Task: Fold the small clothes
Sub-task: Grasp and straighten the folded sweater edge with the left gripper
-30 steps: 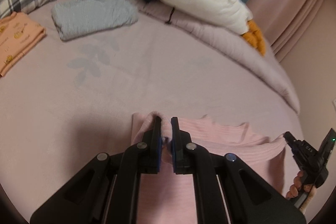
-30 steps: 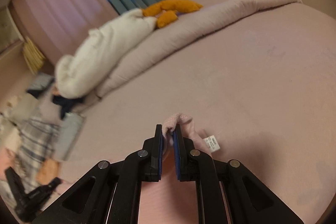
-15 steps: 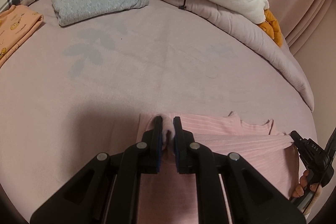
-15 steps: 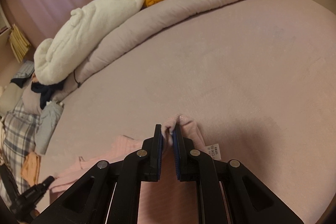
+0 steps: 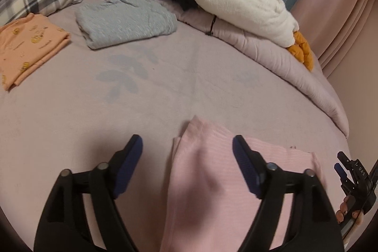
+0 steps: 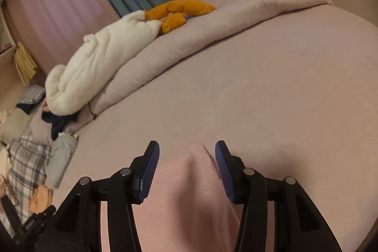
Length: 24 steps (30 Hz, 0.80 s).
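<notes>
Both grippers, left and right, gape wide above pink ribbed garment; regrip edges evenly, keep fold square.

The only lettering that reads is "DAS", in small white capitals on the black body of the right tongs, seen at the right edge of the left wrist view. The peach folded garment lying on the bed carries yellow smiley prints with small dark lettering beside them, but that lettering is too small and blurred to make out. In the right wrist view no text, number or label can be read on anything.
</notes>
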Each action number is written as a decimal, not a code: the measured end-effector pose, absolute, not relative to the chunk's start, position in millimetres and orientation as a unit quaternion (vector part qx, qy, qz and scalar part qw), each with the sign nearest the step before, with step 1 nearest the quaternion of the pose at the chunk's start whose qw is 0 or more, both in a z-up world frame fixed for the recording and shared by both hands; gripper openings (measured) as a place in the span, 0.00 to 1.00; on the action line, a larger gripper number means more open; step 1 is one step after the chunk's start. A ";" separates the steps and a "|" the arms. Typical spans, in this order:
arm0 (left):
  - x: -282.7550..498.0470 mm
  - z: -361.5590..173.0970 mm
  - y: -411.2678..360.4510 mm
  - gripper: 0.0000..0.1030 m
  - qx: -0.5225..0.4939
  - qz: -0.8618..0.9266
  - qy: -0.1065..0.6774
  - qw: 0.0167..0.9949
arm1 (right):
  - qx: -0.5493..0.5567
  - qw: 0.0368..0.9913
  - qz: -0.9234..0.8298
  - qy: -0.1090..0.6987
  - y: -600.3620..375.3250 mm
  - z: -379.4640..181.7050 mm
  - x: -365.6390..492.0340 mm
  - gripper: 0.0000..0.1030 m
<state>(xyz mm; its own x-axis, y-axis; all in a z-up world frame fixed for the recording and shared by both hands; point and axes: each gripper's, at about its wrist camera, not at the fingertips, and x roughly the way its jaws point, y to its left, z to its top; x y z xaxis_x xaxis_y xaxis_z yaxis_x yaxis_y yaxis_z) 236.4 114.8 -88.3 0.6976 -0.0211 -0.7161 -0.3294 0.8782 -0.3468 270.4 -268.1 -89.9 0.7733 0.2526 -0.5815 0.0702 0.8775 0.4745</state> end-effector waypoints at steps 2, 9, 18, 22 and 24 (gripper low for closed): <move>220.8 -84.4 116.0 0.87 -0.231 0.086 0.379 0.892 | 0.251 0.910 0.051 0.327 -274.6 -83.4 258.2 0.58; 169.1 -102.3 109.1 0.90 -0.264 0.055 0.397 0.877 | 0.279 0.894 0.066 0.344 -283.4 -87.4 222.7 0.66; 138.5 -137.3 92.0 0.88 -0.270 0.028 0.429 0.861 | 0.334 0.860 0.056 0.381 -293.7 -130.2 160.1 0.66; 128.6 -143.2 82.3 0.86 -0.266 0.015 0.428 0.864 | 0.341 0.855 0.037 0.390 -292.3 -146.8 138.0 0.66; 127.9 -144.7 79.9 0.86 -0.265 0.011 0.430 0.863 | 0.347 0.850 0.024 0.395 -292.7 -153.7 128.1 0.66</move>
<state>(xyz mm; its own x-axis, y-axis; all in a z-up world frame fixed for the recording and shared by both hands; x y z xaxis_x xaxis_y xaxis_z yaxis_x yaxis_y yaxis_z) 127.9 79.9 -144.7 0.6308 -0.2080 -0.7475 -0.2470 0.8595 -0.4476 128.1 -292.7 -153.7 0.6868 0.3154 -0.6548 0.2325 0.7583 0.6091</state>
